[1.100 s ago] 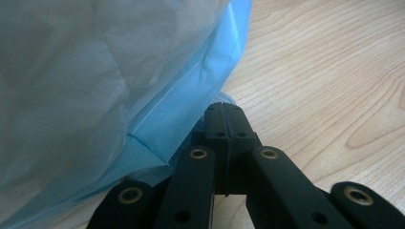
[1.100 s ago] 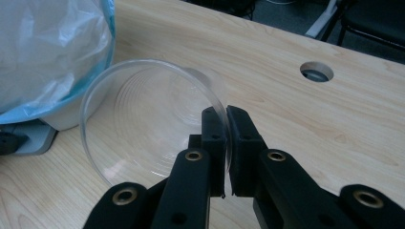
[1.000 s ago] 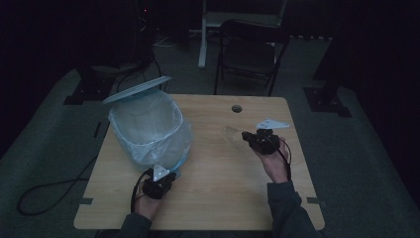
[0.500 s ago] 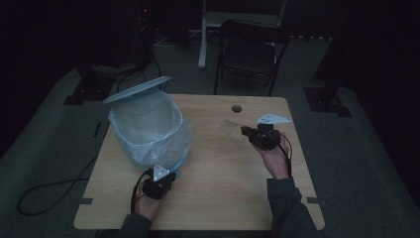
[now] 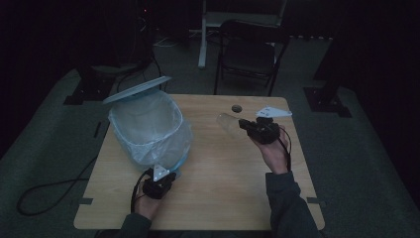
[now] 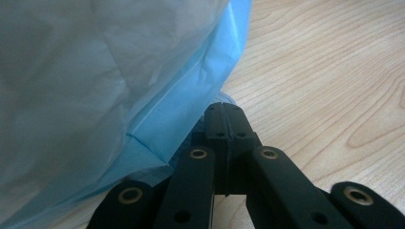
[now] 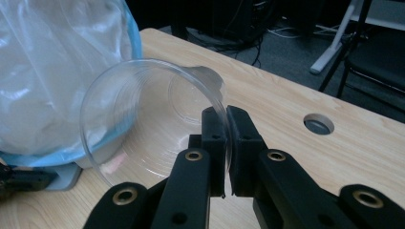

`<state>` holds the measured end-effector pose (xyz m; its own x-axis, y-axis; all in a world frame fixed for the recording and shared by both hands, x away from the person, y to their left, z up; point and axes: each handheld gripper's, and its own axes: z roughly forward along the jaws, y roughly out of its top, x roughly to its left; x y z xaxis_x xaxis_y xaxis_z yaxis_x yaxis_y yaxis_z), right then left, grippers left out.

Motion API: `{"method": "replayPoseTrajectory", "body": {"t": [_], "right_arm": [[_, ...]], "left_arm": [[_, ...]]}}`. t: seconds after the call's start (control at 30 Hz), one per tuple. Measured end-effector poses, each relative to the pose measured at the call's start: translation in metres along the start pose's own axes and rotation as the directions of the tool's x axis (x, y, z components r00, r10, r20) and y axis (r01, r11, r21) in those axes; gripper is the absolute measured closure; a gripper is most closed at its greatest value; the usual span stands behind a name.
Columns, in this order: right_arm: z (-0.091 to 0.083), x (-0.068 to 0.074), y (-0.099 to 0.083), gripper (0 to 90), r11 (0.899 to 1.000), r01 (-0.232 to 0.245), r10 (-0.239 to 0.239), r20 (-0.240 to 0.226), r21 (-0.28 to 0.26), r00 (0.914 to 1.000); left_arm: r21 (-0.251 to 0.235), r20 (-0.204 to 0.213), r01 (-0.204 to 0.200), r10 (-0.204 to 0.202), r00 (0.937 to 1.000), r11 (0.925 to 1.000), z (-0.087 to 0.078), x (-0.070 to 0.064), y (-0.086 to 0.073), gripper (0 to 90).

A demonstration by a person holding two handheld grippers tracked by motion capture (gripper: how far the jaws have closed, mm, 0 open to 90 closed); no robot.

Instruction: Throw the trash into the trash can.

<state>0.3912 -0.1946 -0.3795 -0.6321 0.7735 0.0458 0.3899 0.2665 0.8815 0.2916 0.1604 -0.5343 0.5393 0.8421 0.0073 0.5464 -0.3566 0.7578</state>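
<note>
A clear plastic cup (image 7: 143,119) lies on its side in the air, its mouth facing the camera, and my right gripper (image 7: 224,112) is shut on its rim. From the high view the cup (image 5: 227,121) points left from the right gripper (image 5: 246,125), over the table's right half, toward a bin (image 5: 148,129) lined with a pale blue bag. The bin's lid (image 5: 136,89) stands open behind it. My left gripper (image 5: 159,181) is at the bin's near base. Its jaws are shut (image 6: 224,109) against the hem of the blue bag (image 6: 157,119), which seems pinched at the tips.
The wooden table (image 5: 218,188) has a round cable hole (image 5: 236,107) near its far edge. A dark folding chair (image 5: 247,54) stands beyond the table. A black cable (image 5: 49,191) runs over the floor at the left.
My right gripper has carried the cup a little farther from the person and left, toward the bin. The left gripper has stayed at the bin's base.
</note>
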Motion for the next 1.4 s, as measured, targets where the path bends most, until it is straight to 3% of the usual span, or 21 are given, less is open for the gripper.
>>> {"method": "replayPoseTrajectory", "body": {"t": [0.17, 0.37, 1.4], "right_arm": [[-0.002, 0.003, 0.009, 86.6, 1.0, 0.009, -0.009, -0.009, -0.016, 0.9999], [-0.003, 0.007, 0.019, 86.6, 0.999, 0.023, -0.023, -0.013, -0.03, 0.9996], [-0.002, 0.033, 0.062, 86.6, 0.992, 0.103, -0.108, -0.061, -0.076, 0.9923]], "left_arm": [[-0.016, 0.005, 0.019, -0.019, 0.9998, 0.9997, 0.001, -0.001, 0.0, 90.0], [-0.007, 0.004, 0.0, 0.0, 1.0, 1.0, 0.001, 0.0, 0.0, 90.0], [-0.004, 0.004, 0.0, 0.0, 1.0, 1.0, 0.0, 0.0, 0.0, 90.0]]}}
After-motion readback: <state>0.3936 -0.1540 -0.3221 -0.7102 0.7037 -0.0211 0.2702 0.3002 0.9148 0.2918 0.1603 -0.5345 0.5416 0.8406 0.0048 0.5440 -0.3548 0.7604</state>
